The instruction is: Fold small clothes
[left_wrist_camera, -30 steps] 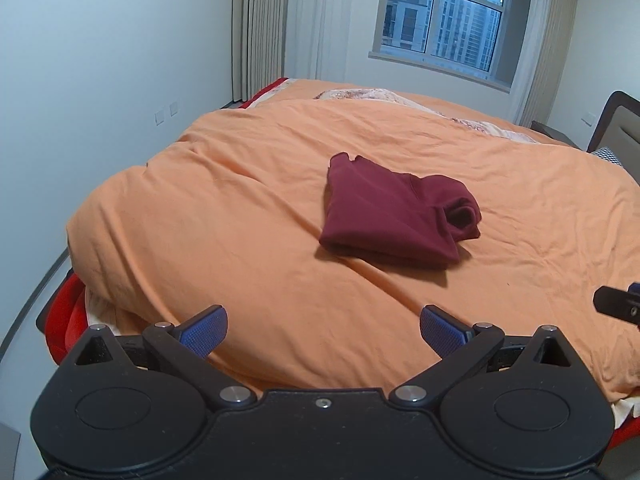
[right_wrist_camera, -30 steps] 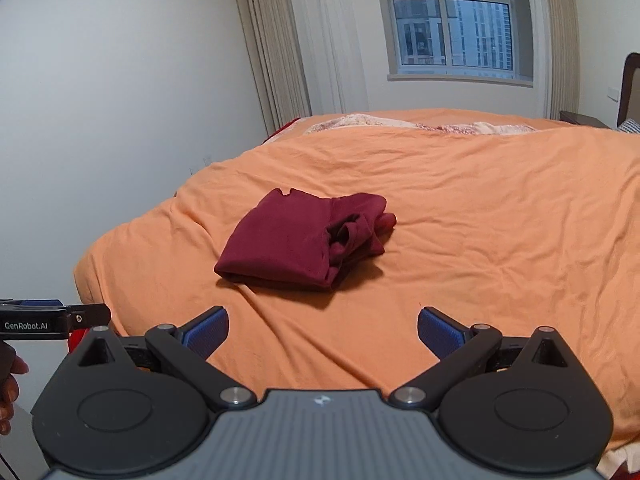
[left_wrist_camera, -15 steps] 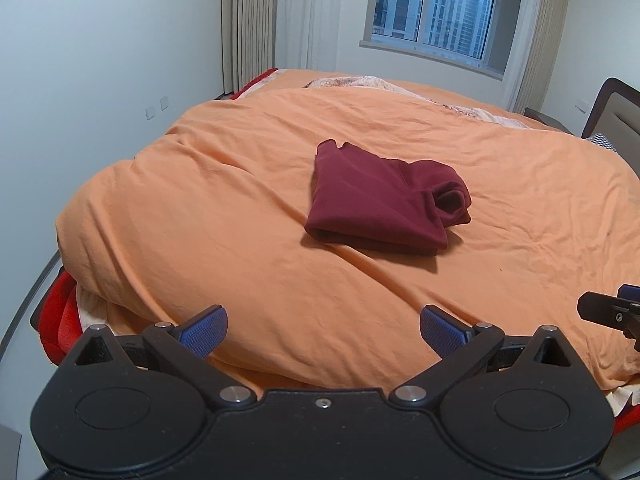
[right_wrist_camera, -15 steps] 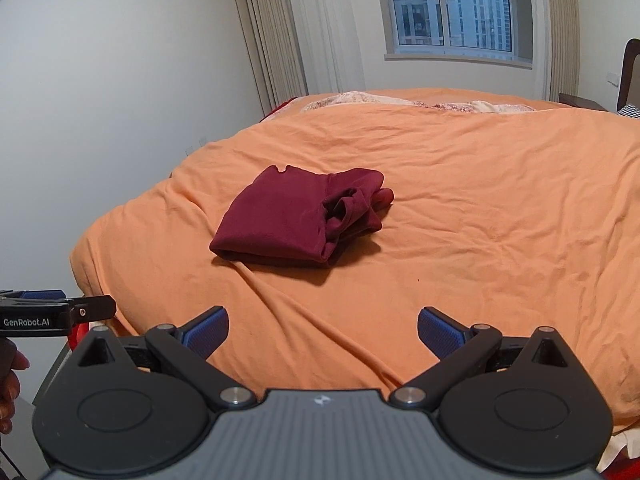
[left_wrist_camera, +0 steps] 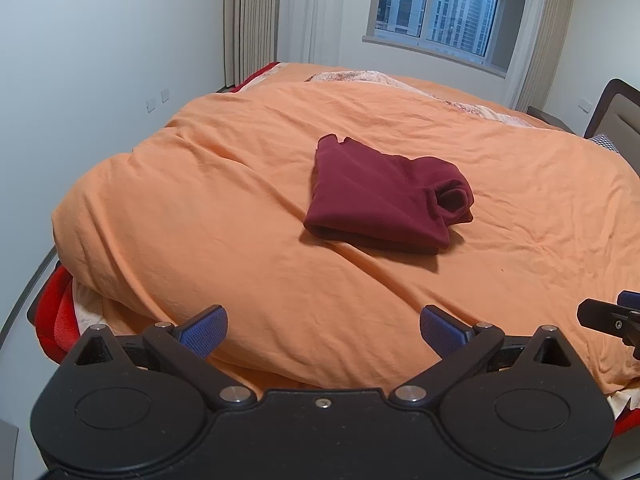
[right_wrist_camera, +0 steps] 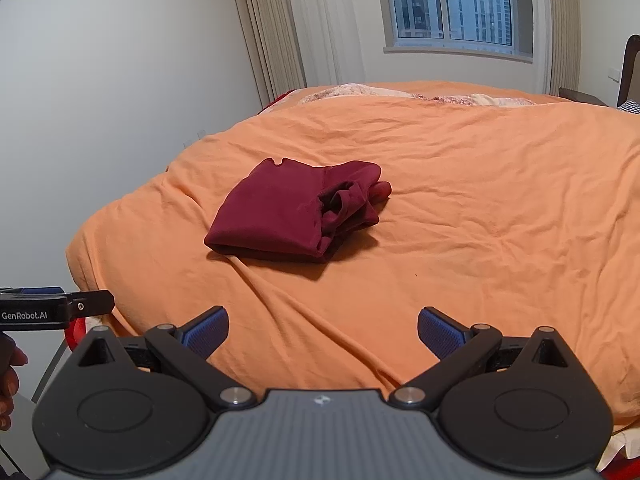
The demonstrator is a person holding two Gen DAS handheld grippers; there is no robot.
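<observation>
Fingers [left_wrist_camera: 204,330] of the left gripper [left_wrist_camera: 323,326] stand wide apart and hold nothing; the right gripper [right_wrist_camera: 323,326] is the same. Both hang over the near edge of the duvet [left_wrist_camera: 240,200], well apart from the garment [left_wrist_camera: 380,204] (dark red, folded), which lies in the duvet's middle. Nothing stands between. Behind are a window [right_wrist_camera: 452,4], curtains [right_wrist_camera: 272,28] and a headboard [left_wrist_camera: 618,114].

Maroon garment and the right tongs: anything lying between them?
Nothing: only bare, wrinkled orange duvet lies between the maroon garment and the open right tongs. The right wrist view shows it.
</observation>
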